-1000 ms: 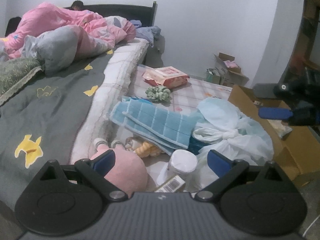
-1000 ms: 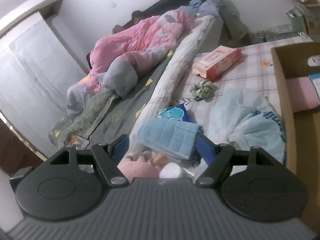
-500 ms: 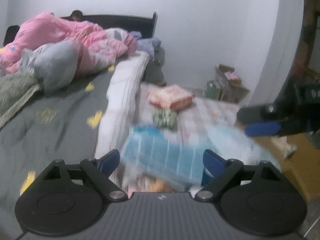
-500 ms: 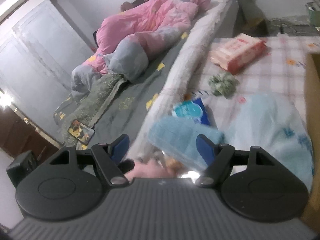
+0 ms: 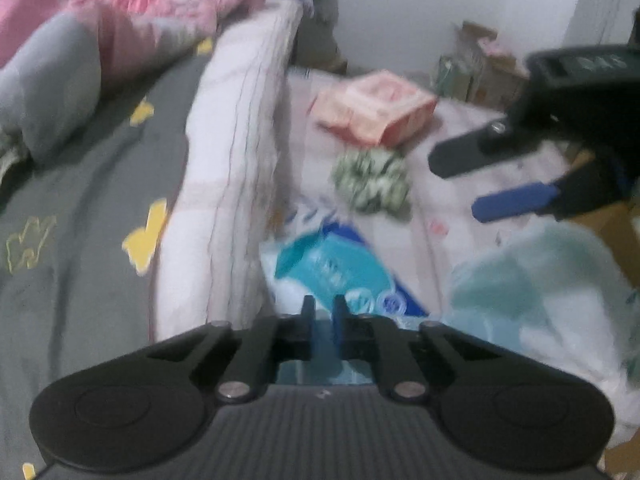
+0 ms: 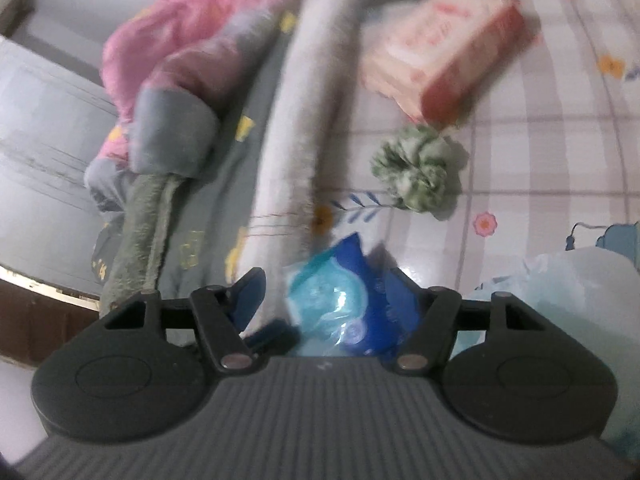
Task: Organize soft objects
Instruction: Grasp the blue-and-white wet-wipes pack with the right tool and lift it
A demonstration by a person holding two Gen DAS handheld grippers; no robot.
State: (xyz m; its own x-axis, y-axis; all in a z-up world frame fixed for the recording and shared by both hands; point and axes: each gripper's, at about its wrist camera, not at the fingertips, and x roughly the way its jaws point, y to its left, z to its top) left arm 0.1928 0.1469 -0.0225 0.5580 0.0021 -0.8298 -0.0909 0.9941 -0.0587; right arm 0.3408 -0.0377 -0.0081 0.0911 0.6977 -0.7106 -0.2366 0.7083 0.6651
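My left gripper is shut on a fold of light blue cloth, probably the blue checked towel, which shows only between and under the fingers. My right gripper is open just above a blue and teal plastic pack, which also shows in the left wrist view. The right gripper shows at the right of the left wrist view, open. A green scrunchie lies on the checked mat, also in the left wrist view. Both views are blurred.
A pink tissue pack lies beyond the scrunchie. A pale plastic bag sits at the right. A bed with a grey cover and pink quilt runs along the left. Cardboard boxes stand by the far wall.
My left gripper has moved forward and down and has shut on the blue cloth. The right gripper has dropped low over the blue pack. The pink plush and white jar have left view.
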